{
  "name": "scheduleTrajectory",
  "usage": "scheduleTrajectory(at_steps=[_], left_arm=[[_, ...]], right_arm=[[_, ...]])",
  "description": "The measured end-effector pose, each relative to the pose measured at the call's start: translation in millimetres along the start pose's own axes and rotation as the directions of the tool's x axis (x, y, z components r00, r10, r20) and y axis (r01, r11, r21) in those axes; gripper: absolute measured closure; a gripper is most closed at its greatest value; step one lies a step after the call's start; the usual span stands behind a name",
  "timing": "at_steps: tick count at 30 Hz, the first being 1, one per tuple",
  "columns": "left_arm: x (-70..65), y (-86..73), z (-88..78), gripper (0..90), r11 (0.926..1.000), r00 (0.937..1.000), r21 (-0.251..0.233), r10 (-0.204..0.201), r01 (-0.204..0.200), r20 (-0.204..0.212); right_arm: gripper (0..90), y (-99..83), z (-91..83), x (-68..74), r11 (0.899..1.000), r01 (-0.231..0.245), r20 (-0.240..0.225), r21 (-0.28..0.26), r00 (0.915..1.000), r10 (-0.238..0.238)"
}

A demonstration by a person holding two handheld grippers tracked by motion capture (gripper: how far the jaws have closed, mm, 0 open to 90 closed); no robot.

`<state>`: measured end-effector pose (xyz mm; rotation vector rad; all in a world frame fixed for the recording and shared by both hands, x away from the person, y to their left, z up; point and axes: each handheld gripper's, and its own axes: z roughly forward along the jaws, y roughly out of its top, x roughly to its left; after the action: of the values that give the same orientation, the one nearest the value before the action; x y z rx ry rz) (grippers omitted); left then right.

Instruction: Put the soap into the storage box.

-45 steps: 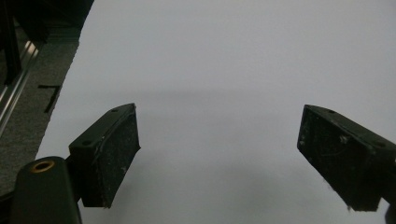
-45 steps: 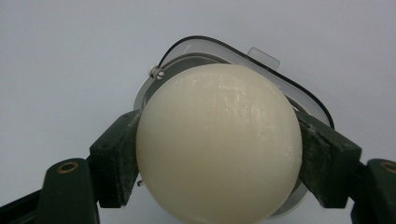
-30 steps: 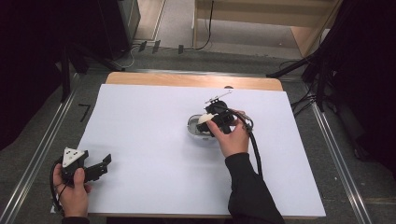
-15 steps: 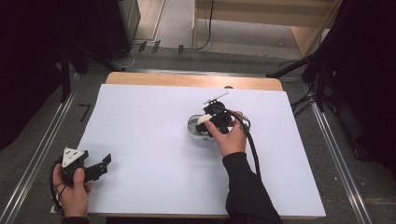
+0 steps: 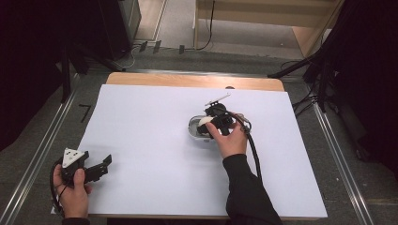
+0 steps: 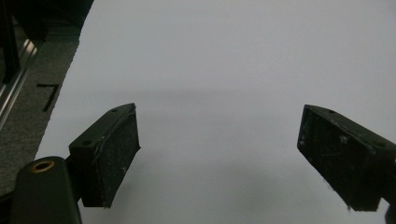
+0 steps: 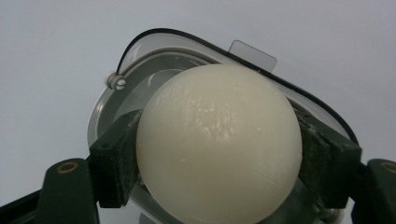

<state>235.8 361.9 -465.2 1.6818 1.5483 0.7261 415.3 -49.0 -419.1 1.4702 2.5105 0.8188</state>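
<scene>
A cream-white ball sits clamped between the two black jaws of my right gripper, just above a small clear container with a grey inside and a dark rim. From above, the ball and right gripper hover over that container near the middle of the white table sheet. My left gripper rests at the front left corner of the sheet, jaws wide apart. Its pads have only bare white sheet between them.
A wooden table edge runs along the far side. Metal rails flank the table on grey floor. Cables and dark stands crowd the far left and right. A black tape mark lies on the floor left of the sheet.
The right gripper with the ball has shifted slightly over the container. The left gripper has stayed in place.
</scene>
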Motion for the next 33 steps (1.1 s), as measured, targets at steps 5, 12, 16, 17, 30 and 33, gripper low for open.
scheduleTrajectory(at_steps=[5, 12, 16, 17, 30, 33], left_arm=[[0.0, 0.0, 0.0, 13.8, 1.0, 1.0, 0.0, 0.0, 0.0, 0.0], [0.0, 0.0, 0.0, 13.8, 1.0, 1.0, 0.0, -0.001, 0.001, -0.001], [0.0, 0.0, 0.0, 13.8, 1.0, 1.0, 0.0, 0.0, 0.0, -0.001], [0.0, 0.0, 0.0, 13.8, 1.0, 1.0, 0.0, -0.001, 0.001, 0.0], [0.1, 0.0, 0.0, 13.8, 1.0, 1.0, 0.0, -0.001, 0.001, 0.0], [0.0, 0.0, 0.0, 13.8, 1.0, 1.0, 0.0, -0.001, 0.001, -0.001]], right_arm=[[24.5, -1.0, 1.7, -1.7, 1.0, -0.003, -0.021, -0.004, 0.9998, 0.003], [21.2, -1.2, -8.3, -5.3, 0.999, -0.021, -0.031, -0.045, 0.9993, 0.019], [19.3, -4.0, -11.1, -6.3, 0.999, -0.021, -0.03, -0.033, 0.9993, 0.02], [19.3, -4.0, -11.1, -6.3, 0.999, -0.021, -0.03, -0.033, 0.9993, 0.02], [18.4, -18.1, -24.3, -14.9, 0.996, -0.043, -0.037, -0.08, 0.9985, 0.04], [18.3, -21.8, -28.8, -17.3, 0.995, -0.039, -0.035, -0.088, 0.9987, 0.036]])
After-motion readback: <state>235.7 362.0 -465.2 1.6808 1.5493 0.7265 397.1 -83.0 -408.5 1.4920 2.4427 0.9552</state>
